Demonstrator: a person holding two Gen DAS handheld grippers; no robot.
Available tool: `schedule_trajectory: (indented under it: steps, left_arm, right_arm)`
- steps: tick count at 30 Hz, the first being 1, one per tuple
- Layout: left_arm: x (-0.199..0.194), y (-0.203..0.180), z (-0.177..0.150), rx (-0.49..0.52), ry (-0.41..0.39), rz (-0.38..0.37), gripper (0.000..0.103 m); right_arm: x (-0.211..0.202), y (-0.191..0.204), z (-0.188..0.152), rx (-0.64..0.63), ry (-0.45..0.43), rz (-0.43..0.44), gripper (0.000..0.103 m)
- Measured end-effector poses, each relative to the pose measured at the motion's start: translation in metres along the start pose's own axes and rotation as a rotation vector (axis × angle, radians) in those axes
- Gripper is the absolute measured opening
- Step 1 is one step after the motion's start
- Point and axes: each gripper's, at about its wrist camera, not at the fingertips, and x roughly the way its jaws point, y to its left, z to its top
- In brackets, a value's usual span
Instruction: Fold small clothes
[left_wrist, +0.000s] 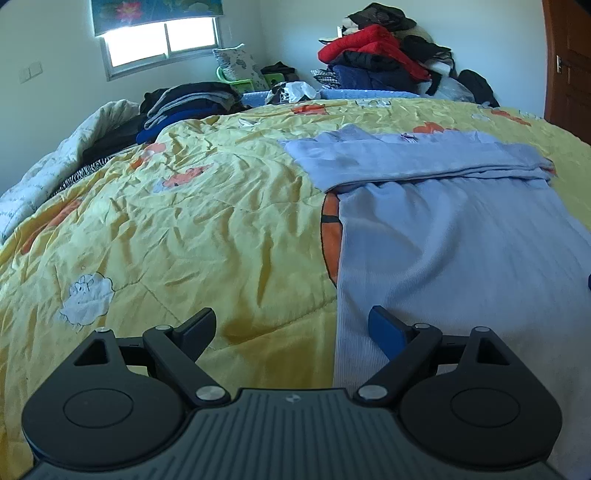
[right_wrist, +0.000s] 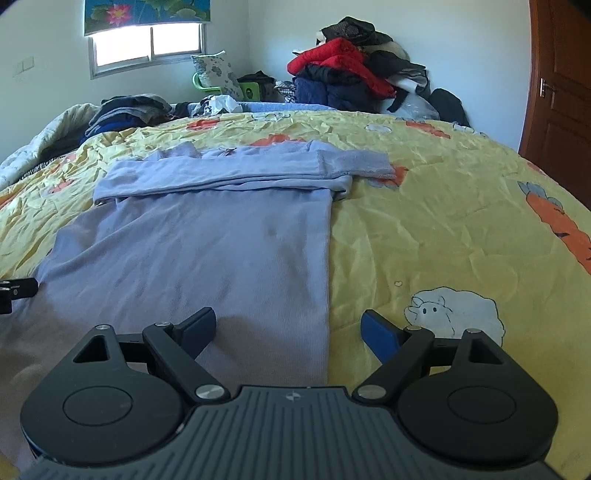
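Fingers (left_wrist: 384, 328) of the left gripper (left_wrist: 291, 328) spread wide, empty, straddling the lavender shirt's (left_wrist: 443, 236) edge; right gripper (right_wrist: 288, 328) likewise released, on the yellow quilt (right_wrist: 443, 221).

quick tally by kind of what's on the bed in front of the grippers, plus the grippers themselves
Pale blue long-sleeved knit top, sleeves folded across: 1
Yellow cartoon-print quilt: 1
Stack of dark folded clothes at the far left: 1
Grippers, both open and empty: 2, left gripper, right gripper
Total: 5
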Motion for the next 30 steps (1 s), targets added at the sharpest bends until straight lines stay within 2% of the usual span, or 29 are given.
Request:
schedule_trajectory:
  steps: [5, 10, 12, 16, 20, 23, 25, 30]
  left_arm:
    - [-0.005, 0.007, -0.001, 0.011, 0.007, -0.013, 0.09]
    - [-0.014, 0.024, -0.006, -0.002, 0.024, -0.075, 0.091]
    - [-0.02, 0.032, -0.008, 0.017, 0.036, -0.132, 0.09]
    - [-0.028, 0.044, -0.015, 0.049, 0.075, -0.278, 0.091]
    - [-0.027, 0.05, -0.019, 0.055, 0.119, -0.379, 0.091]
    - [-0.027, 0.052, -0.02, 0.066, 0.131, -0.459, 0.091]
    - [-0.027, 0.05, -0.02, 0.086, 0.147, -0.507, 0.098]
    - [-0.032, 0.046, -0.024, 0.124, 0.189, -0.581, 0.103]
  right_arm:
    - [-0.011, -0.005, -0.003, -0.003, -0.012, -0.001, 0.087]
    - [-0.04, -0.029, -0.006, 0.106, -0.132, 0.079, 0.088]
    - [-0.05, -0.043, -0.008, 0.168, -0.165, 0.126, 0.092]
    - [-0.052, -0.066, -0.011, 0.235, -0.067, 0.278, 0.095]
    - [-0.047, -0.076, -0.018, 0.293, 0.048, 0.317, 0.093]
    - [-0.05, -0.086, -0.024, 0.33, 0.071, 0.355, 0.092]
    - [-0.053, -0.091, -0.026, 0.348, 0.078, 0.387, 0.091]
    - [-0.06, -0.102, -0.034, 0.369, 0.11, 0.446, 0.088]
